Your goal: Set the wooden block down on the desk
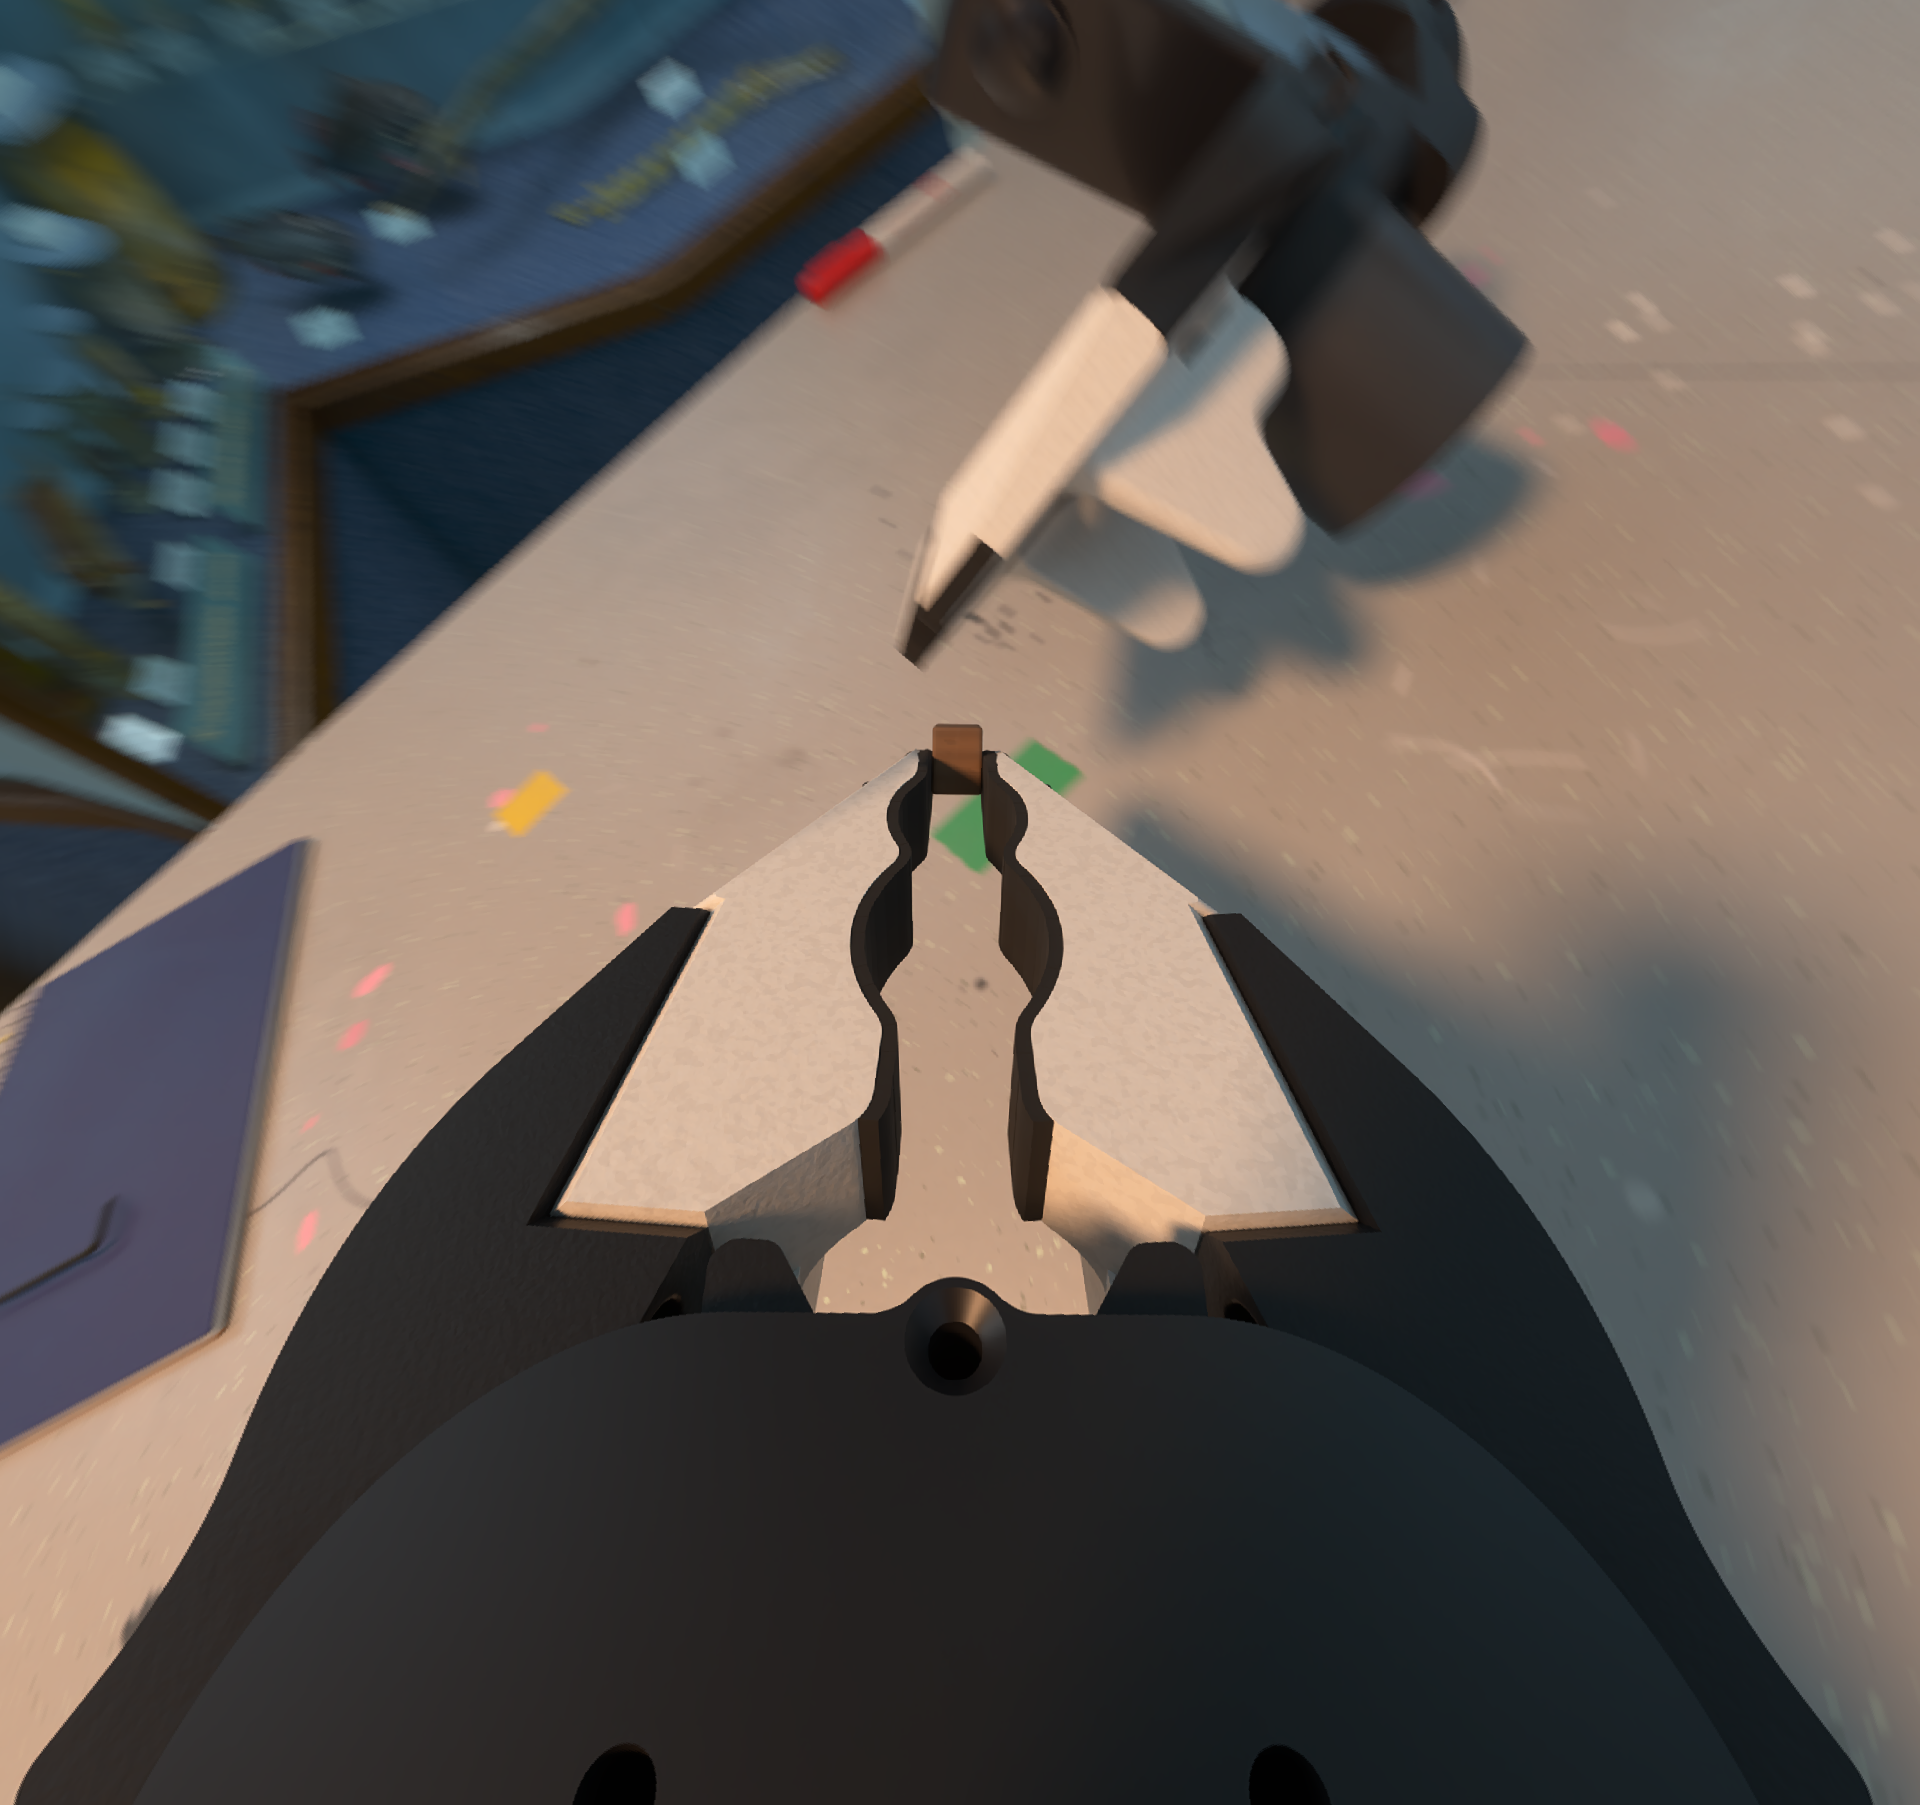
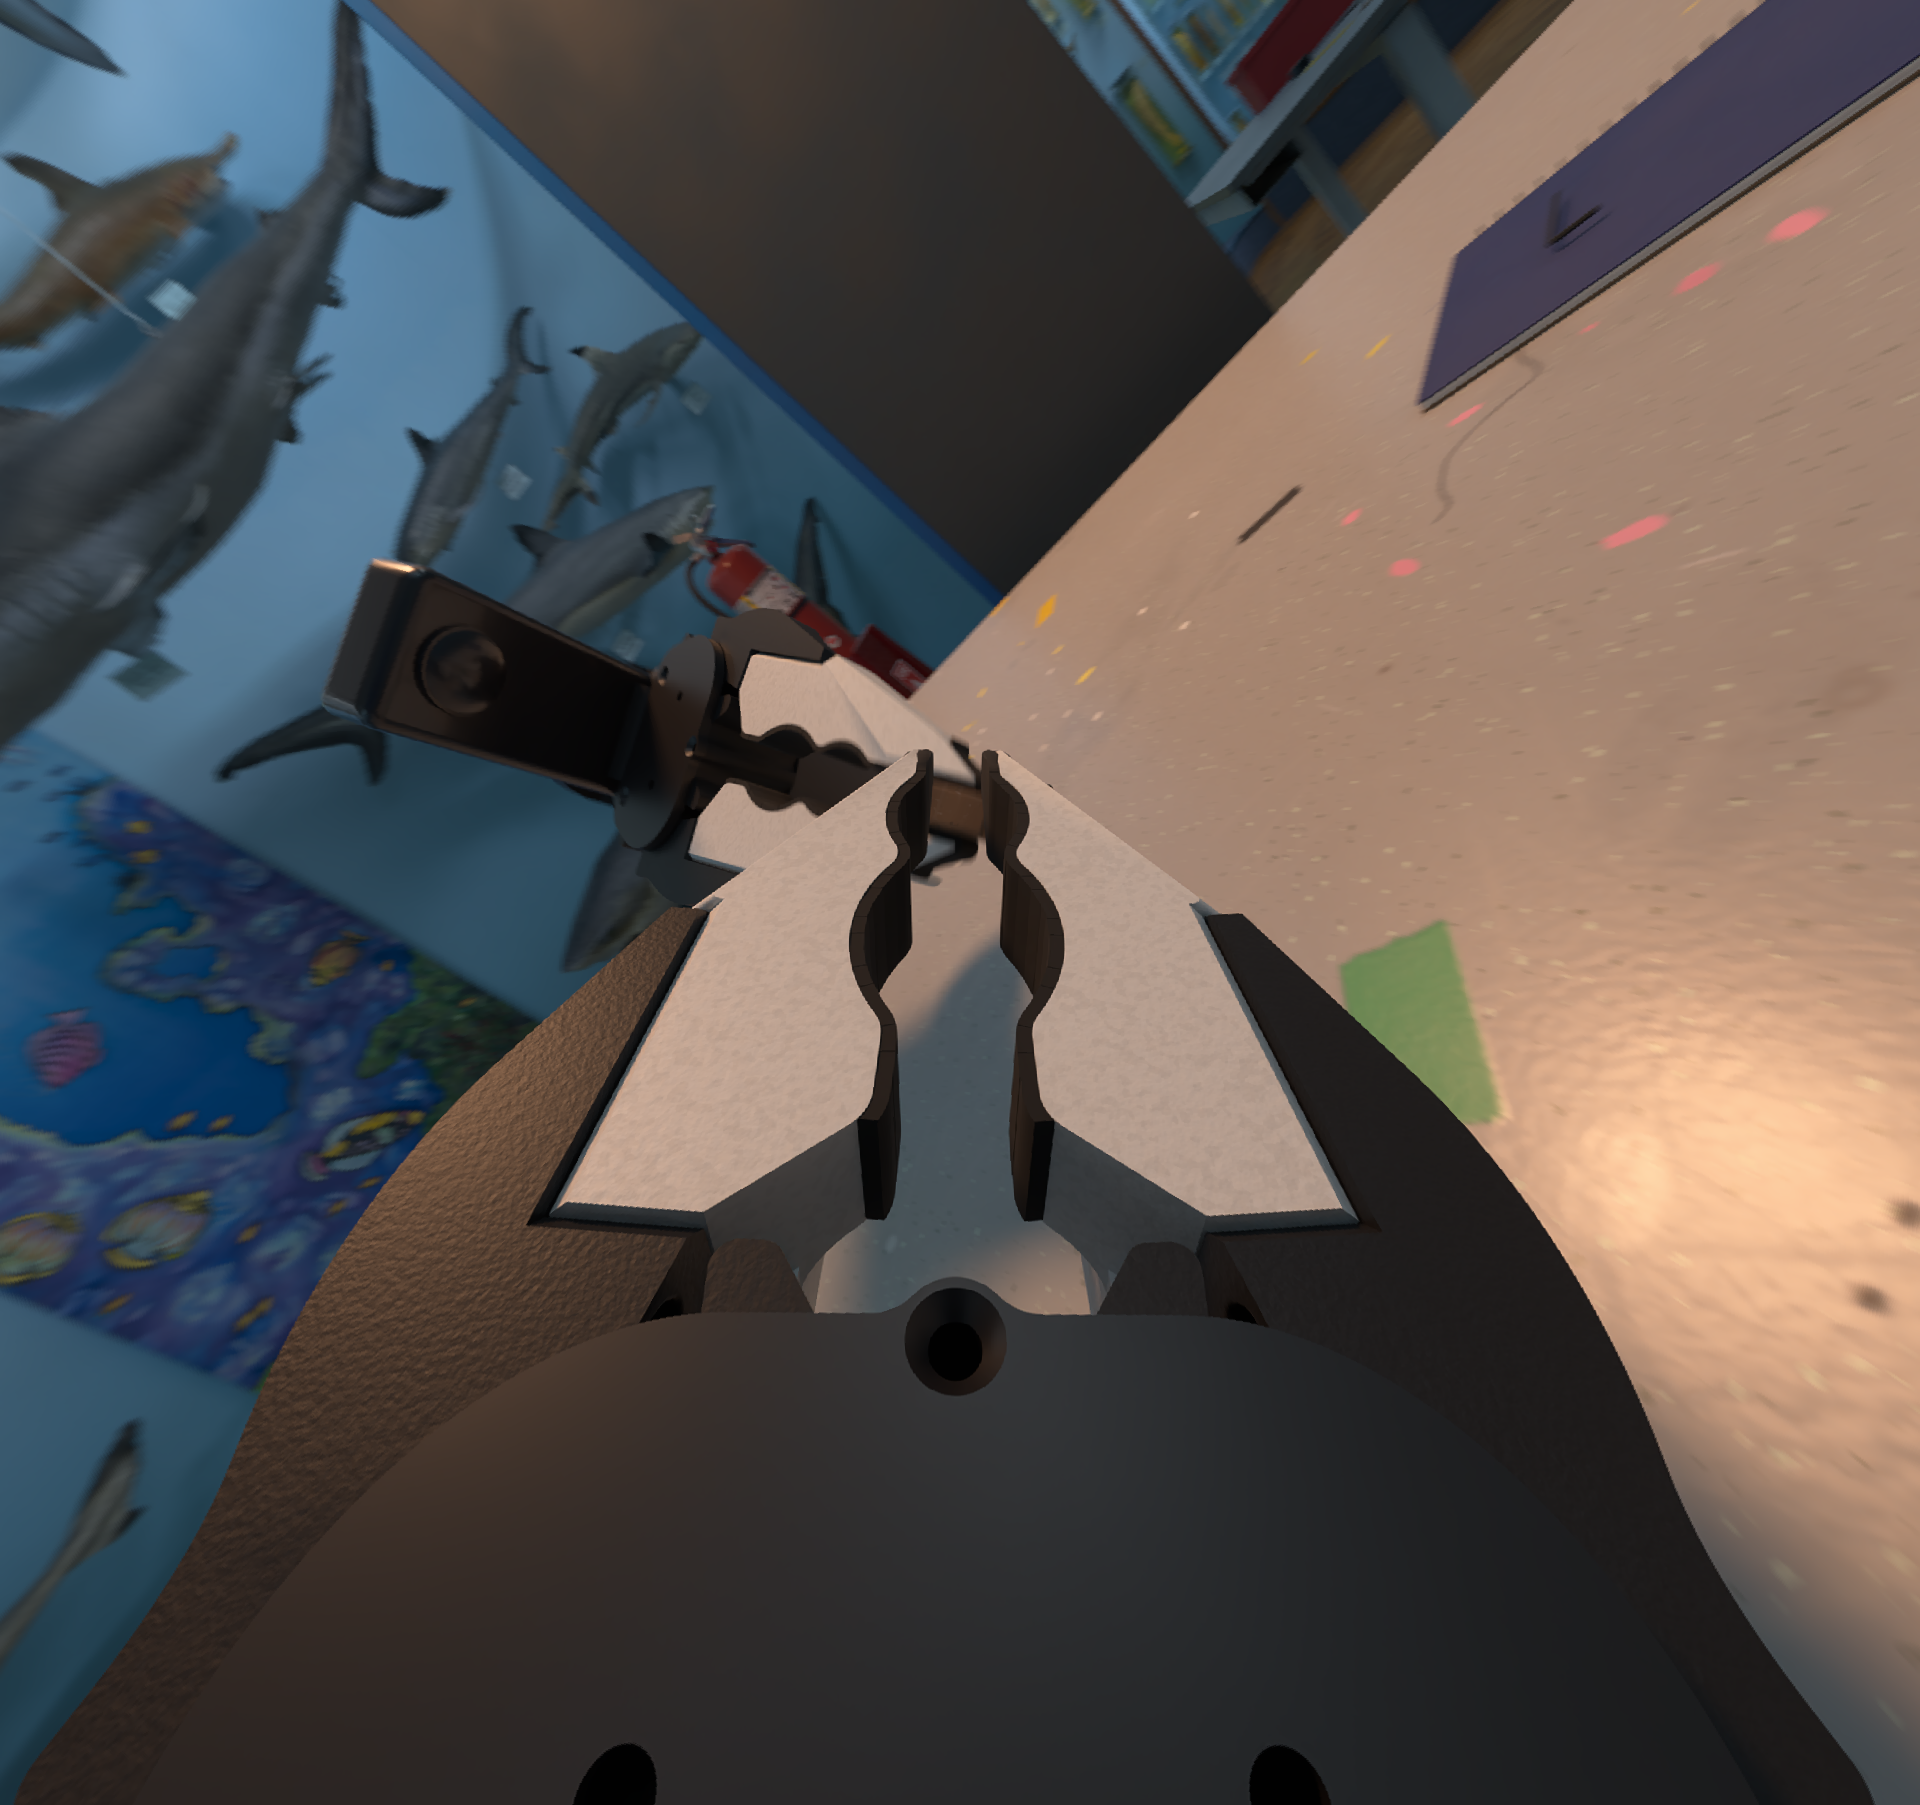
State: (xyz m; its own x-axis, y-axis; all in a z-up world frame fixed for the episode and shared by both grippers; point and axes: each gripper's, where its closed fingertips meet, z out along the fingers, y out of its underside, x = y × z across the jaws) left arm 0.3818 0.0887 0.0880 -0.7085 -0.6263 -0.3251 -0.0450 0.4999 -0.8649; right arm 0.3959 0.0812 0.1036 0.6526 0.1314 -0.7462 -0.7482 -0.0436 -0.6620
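Observation:
My left gripper is shut on a small brown wooden block, held at its fingertips over the beige speckled desk, above a green patch. My right gripper hovers just beyond the block, tilted down and apart from it. In the right wrist view, my right gripper has a narrow gap with nothing in it. Through that gap the block shows, held by the left gripper's fingers.
A dark purple notebook lies near the desk's edge. A red-capped marker lies by the far edge. A yellow patch and the green patch mark the desk.

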